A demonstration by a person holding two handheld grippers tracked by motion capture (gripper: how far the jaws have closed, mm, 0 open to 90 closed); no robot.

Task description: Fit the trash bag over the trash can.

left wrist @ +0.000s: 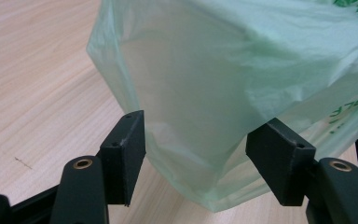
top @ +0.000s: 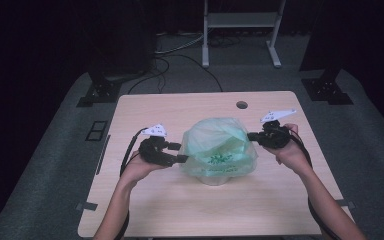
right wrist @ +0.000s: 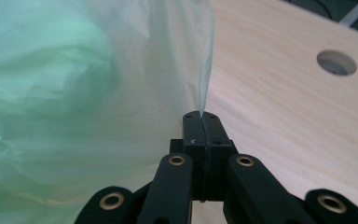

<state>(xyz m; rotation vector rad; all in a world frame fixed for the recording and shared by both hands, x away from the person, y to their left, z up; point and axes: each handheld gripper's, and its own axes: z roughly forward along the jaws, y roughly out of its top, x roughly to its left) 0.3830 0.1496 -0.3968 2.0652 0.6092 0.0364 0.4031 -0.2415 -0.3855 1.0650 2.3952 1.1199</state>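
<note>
Bag: a thin, translucent pale-green plastic bag (top: 219,146) with green print sits puffed up near the middle of the light wooden bench (top: 145,210), draped over a pale object that shows at its base.
Left gripper: the left gripper (left wrist: 196,144) is at the bag's left side, its jaws spread apart with a fold of the film lying between them; the pads do not press on it.
Right gripper: the right gripper (right wrist: 202,122) is at the bag's right side, its jaws clenched together on a thin edge of the bag's film.
Bench detail: a round hole (top: 241,105) lies beyond the bag.
</note>
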